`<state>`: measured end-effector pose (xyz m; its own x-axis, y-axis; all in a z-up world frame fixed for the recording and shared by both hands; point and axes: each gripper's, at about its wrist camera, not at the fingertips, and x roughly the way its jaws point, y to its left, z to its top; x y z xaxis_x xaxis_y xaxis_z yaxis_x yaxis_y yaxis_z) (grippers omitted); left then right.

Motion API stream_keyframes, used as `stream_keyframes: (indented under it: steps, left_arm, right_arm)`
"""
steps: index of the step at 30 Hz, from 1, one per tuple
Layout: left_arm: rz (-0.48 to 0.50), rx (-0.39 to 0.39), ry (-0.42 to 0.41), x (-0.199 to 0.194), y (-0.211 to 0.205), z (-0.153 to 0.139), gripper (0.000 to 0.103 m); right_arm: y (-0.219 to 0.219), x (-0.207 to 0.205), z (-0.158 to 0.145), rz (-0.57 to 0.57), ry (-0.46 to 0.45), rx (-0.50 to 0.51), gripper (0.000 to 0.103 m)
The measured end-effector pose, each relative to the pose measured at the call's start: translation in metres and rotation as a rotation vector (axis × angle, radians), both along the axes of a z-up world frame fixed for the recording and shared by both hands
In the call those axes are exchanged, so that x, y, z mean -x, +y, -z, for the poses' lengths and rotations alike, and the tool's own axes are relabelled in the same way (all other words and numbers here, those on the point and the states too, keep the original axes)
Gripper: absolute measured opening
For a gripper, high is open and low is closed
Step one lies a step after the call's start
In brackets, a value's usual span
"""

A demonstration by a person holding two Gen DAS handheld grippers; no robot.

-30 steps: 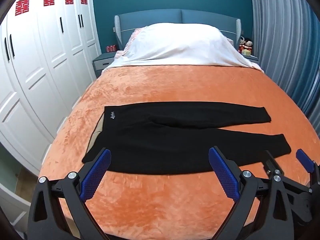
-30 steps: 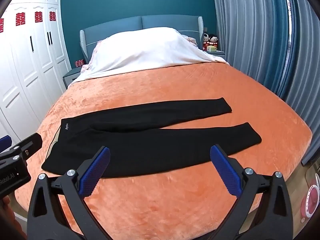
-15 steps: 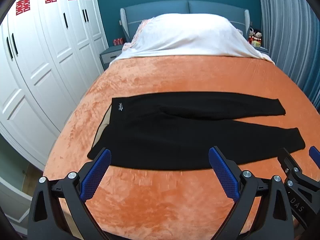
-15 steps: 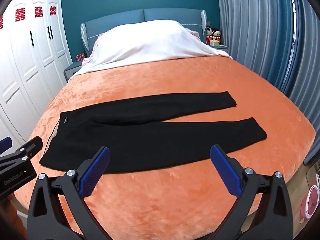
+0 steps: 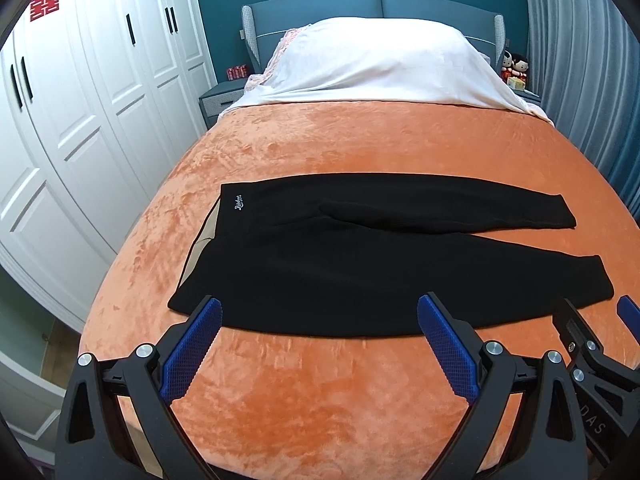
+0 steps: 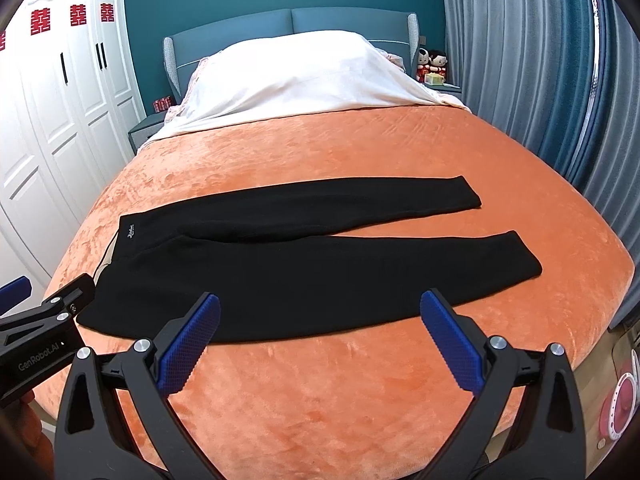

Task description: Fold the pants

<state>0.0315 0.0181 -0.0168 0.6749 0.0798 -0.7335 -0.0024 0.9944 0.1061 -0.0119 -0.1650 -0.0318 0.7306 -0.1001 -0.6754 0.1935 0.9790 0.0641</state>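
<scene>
Black pants (image 5: 340, 256) lie flat across the orange bedspread, waistband with a small white logo (image 5: 239, 202) at the left, both legs stretched to the right. In the right wrist view the same pants (image 6: 304, 264) fill the middle of the bed. My left gripper (image 5: 320, 320) hovers open over the near edge of the pants, nothing between its blue pads. My right gripper (image 6: 318, 320) is also open above the near leg's edge and holds nothing. Each gripper shows at the side of the other's view.
The orange bed (image 5: 360, 140) ends close in front of me. A white cover (image 5: 376, 64) lies over the pillows at the headboard. White wardrobes (image 5: 80, 100) stand left, grey curtains (image 6: 540, 80) right. Dolls (image 6: 432, 62) sit on the right nightstand.
Both grippers have moved forward and lower toward the pants, which now look larger and closer. The pants have not moved. Both grippers stay open.
</scene>
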Motion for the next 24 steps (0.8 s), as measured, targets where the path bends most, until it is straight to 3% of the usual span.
stream_keyframes:
  steps: [5, 17, 24]
  left_arm:
    - [-0.002, 0.006, -0.020, 0.006, 0.002, -0.007, 0.096]
    - [0.000, 0.044, -0.152, 0.049, 0.007, -0.060, 0.097]
    - [-0.008, 0.045, -0.164, 0.060, 0.009, -0.068, 0.097]
  right_arm:
    - [0.003, 0.009, -0.008, -0.004, -0.013, 0.000, 0.098]
    - [0.003, 0.043, -0.051, -0.010, -0.125, 0.009, 0.098]
    - [0.008, 0.055, -0.062, -0.016, -0.150, 0.013, 0.098]
